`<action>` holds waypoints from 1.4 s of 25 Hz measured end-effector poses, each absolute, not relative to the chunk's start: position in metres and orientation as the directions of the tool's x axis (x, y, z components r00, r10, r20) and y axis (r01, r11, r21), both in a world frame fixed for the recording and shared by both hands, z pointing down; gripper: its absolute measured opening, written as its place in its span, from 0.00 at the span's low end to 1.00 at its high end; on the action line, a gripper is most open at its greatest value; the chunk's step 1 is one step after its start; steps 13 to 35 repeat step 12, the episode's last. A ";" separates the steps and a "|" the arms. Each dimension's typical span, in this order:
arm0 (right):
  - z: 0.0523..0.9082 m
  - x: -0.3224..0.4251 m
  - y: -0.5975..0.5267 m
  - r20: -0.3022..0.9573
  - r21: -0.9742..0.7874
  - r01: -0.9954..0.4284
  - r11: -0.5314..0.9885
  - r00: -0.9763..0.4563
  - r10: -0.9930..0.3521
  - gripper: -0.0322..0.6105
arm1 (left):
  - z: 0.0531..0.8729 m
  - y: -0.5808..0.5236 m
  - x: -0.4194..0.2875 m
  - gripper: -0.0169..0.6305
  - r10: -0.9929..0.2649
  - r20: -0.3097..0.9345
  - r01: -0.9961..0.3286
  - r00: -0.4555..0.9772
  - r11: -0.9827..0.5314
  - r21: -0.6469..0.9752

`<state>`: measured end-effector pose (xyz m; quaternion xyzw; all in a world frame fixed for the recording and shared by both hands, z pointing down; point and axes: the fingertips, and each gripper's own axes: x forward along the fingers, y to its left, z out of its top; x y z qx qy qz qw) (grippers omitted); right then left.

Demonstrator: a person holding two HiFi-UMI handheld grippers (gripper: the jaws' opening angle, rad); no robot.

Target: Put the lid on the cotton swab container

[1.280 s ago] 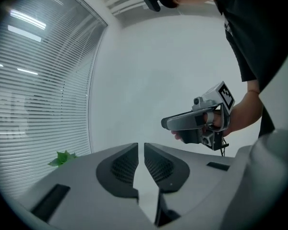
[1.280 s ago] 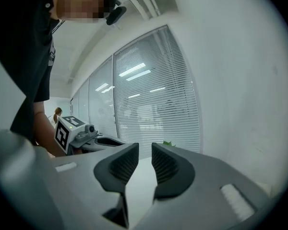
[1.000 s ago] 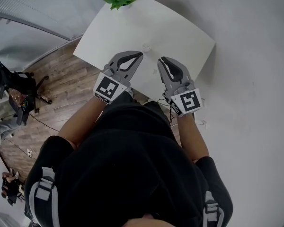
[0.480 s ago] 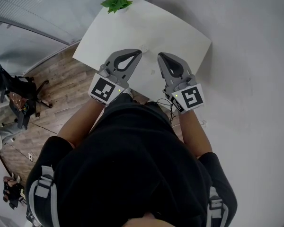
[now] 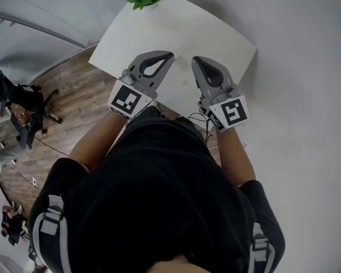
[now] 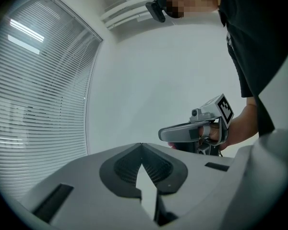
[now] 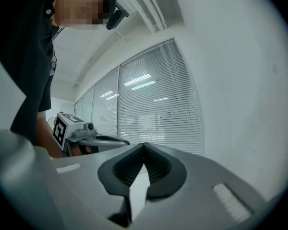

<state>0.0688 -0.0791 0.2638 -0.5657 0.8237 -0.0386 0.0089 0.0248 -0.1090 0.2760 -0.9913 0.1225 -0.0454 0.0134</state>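
Head view: left gripper and right gripper both clenched, empty, over white table. Cotton swab container and lid show nowhere. Find the lid, then spread your jaws before reaching.

No words, nos. or brand names legible anywhere. Only signs are two b/w square code markers: one marker on the cube of my left gripper, a second marker on the cube of my right gripper. Both are patterns, not letters. There's small white shirt print on my black top, too tiny & blurred to read.
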 end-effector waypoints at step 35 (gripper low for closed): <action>0.271 0.076 -0.081 0.033 -0.077 -0.931 0.358 -0.361 -0.932 0.07 | 0.281 -0.112 0.033 0.04 -0.250 0.102 -0.248 0.963 -0.968 -0.037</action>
